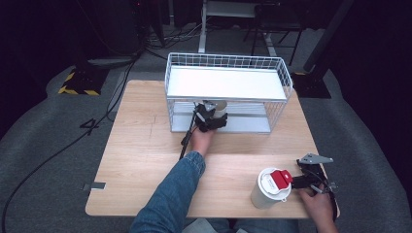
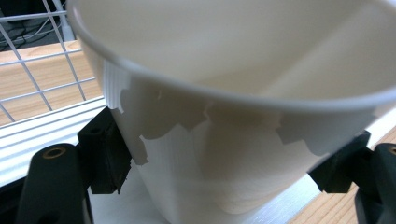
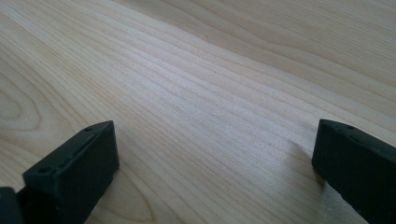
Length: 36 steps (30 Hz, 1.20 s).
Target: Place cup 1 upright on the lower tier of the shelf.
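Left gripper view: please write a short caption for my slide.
Left gripper clamps a white paper cup beside the wire rack.

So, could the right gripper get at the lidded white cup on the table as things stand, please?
Probably yes: the right gripper sits beside the lidded white cup, jaws open over bare table, nothing between them. The left gripper is away at the wire rack.

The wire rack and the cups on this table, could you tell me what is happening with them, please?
A person works with a gripper in each hand. The left gripper is shut on a white paper cup and holds it inside the lower level of the white wire rack. The right gripper rests open over bare wood at the table's near right corner, beside a lidded white cup with a red tab, which stands untouched.
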Available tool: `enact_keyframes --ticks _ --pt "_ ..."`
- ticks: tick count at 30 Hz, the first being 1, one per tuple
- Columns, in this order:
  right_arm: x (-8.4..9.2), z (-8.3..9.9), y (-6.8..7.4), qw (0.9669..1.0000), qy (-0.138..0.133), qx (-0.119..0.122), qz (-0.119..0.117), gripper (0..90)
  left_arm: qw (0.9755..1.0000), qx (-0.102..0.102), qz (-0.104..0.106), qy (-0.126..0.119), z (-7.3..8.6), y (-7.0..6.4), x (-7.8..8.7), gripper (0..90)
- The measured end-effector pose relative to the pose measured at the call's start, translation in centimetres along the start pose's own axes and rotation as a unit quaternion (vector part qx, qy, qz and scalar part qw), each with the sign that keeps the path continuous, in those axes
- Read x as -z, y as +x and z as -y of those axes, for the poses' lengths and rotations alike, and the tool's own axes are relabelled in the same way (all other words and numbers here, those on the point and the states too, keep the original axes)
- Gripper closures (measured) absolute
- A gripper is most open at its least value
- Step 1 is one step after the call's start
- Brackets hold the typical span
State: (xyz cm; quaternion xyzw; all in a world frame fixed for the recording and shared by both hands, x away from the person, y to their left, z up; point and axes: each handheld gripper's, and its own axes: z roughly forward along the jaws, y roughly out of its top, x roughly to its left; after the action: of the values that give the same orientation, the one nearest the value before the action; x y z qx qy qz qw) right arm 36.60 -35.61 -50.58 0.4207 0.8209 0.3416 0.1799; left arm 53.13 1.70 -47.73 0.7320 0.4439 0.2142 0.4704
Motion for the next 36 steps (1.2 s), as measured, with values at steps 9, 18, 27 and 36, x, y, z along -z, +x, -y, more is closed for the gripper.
enact_keyframes --ticks 9,18,27,36 --pt "0.0 0.0 0.0 1.0000 0.000 0.000 0.000 0.7 0.9999 0.012 -0.001 0.005 0.1 -0.1 -0.5 21.6" --pt "0.0 0.0 0.0 1.0000 0.000 0.000 0.000 0.7 0.9999 0.016 0.002 0.004 -0.1 -0.3 -0.6 16.9" --pt "0.0 0.0 0.0 1.0000 0.000 0.001 0.000 0.7 0.9999 0.016 -0.003 0.000 -0.2 -0.3 -0.2 13.9" --pt "0.0 0.0 0.0 1.0000 0.000 0.000 0.000 0.7 1.0000 0.008 -0.002 0.002 -0.3 -0.3 0.7 11.0"
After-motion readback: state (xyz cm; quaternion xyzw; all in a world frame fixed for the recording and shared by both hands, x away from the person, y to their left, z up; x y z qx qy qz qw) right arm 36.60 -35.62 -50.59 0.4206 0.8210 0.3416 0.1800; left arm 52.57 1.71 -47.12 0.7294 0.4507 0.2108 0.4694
